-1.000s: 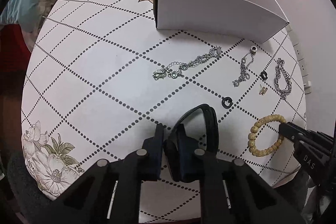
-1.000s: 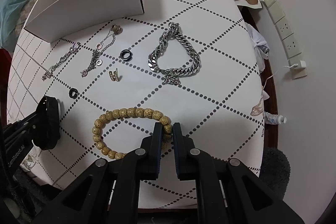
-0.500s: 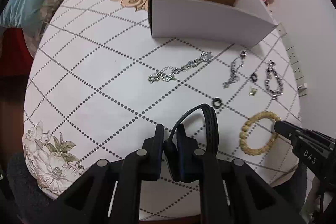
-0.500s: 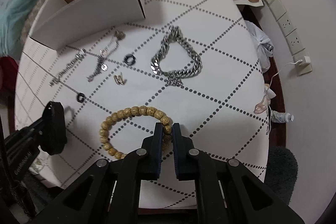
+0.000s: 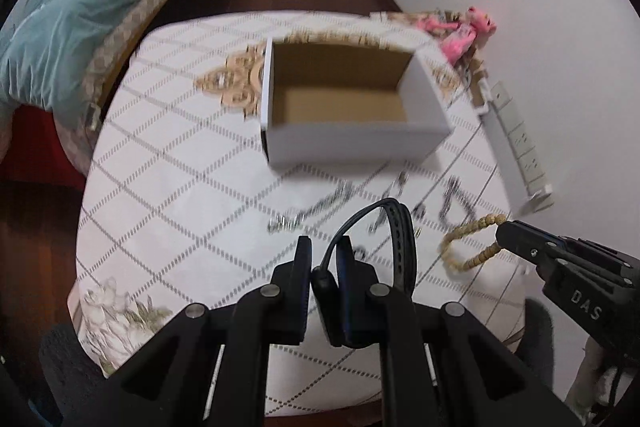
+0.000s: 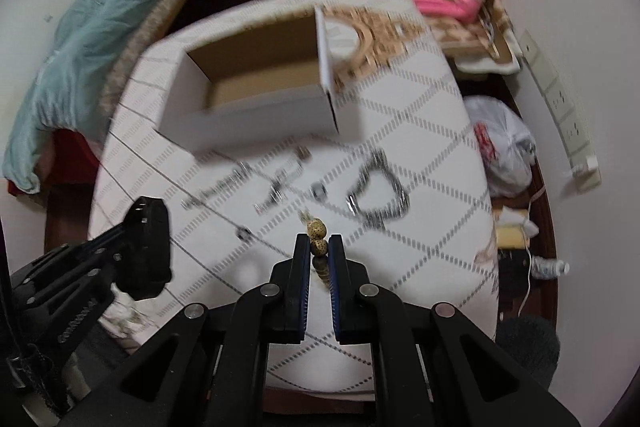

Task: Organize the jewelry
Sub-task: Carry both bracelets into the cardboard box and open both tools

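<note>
Your right gripper [image 6: 319,247] is clamped on the tan bead bracelet [image 5: 468,241], which dangles off the table. Your left gripper [image 5: 323,263] pinches a black band [image 5: 402,243]. Ahead of both, the open white box [image 5: 352,143] sits on the diamond-patterned tablecloth [image 5: 168,195] beside a bed [image 5: 60,39]. Since a second ago both pieces have risen, and the box interior now shows.

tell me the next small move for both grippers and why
Probably carry both forward over the open box and release. The right gripper is shut on the bead bracelet, the left gripper on the black band, both lifted off the table; the box looks empty.
</note>
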`<state>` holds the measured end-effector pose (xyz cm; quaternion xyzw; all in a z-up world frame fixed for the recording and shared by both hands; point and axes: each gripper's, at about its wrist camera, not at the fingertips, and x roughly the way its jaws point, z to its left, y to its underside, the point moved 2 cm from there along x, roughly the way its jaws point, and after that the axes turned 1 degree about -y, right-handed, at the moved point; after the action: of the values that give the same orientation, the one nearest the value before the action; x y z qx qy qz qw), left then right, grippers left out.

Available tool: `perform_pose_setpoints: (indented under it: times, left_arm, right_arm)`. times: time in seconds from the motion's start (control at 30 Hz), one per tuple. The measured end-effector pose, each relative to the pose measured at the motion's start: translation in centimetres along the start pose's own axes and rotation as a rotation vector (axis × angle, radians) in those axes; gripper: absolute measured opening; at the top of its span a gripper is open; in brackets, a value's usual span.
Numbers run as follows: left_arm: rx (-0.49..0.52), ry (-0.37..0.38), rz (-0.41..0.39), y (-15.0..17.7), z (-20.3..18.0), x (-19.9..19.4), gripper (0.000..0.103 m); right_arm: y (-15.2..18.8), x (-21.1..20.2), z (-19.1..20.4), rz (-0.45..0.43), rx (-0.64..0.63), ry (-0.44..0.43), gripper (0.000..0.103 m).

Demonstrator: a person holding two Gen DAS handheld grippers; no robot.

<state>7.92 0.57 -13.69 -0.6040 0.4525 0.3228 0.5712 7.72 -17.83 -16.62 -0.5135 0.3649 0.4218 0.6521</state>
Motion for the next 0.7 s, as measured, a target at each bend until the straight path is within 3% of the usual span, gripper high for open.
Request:
perform_pose_setpoints:
  times: [0.17,0.37,0.7]
  left_arm:
    - [-0.004,0.006,-0.065,-4.3,-0.3,-0.8,0.009]
    - [-0.02,0.033,-0.083,-8.7,0.5,-0.3,0.009]
    - [-0.06,0.114,0.023,-13.1,2.1,4.6,0.01]
  right_arm:
    - [-4.4,-3.3,1.3,-0.089,-0.033,-0.032,0.009]
    - [-10.4,-4.6,3.1,-0.15,-0.077,-0.069,0.009]
    - [-16.7,1.5,4.0,-0.032,-0.073,-0.119,0.009]
